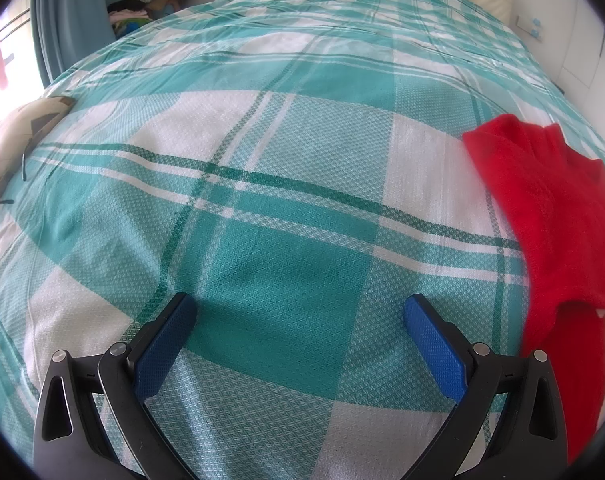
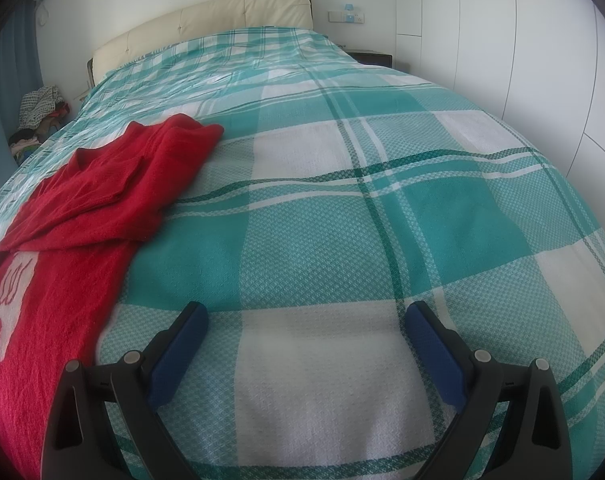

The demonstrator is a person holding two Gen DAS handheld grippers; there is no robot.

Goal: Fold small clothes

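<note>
Plainly, both sets of jaws stand wide apart with nothing between them. The left gripper hangs over bare bedspread, and the right gripper does the same, each showing only teal-and-white plaid between its blue pads.

Between the two grippers lies the sweater: at the right edge of the left view and the left edge of the right view. Neither gripper touches it; the right one's near finger is just beside its hem side.

What could go wrong, as I judge it: the knit looks thick and fuzzy, so a shallow pinch may catch only the top layer and drag it off the one beneath, spoiling the fold. A grab taken too low could also nip the bedspread along with the wool and pull the cover up into a ridge. With the garment at the far rim of both views, where the lens bends things most, aim at an edge may be off.

As for looks, the sweater is bright red, lying mostly flat toward the near part of the bed. Its far part is doubled over in loose folds. A white motif with red stitched lines sits on the near panel.
</note>
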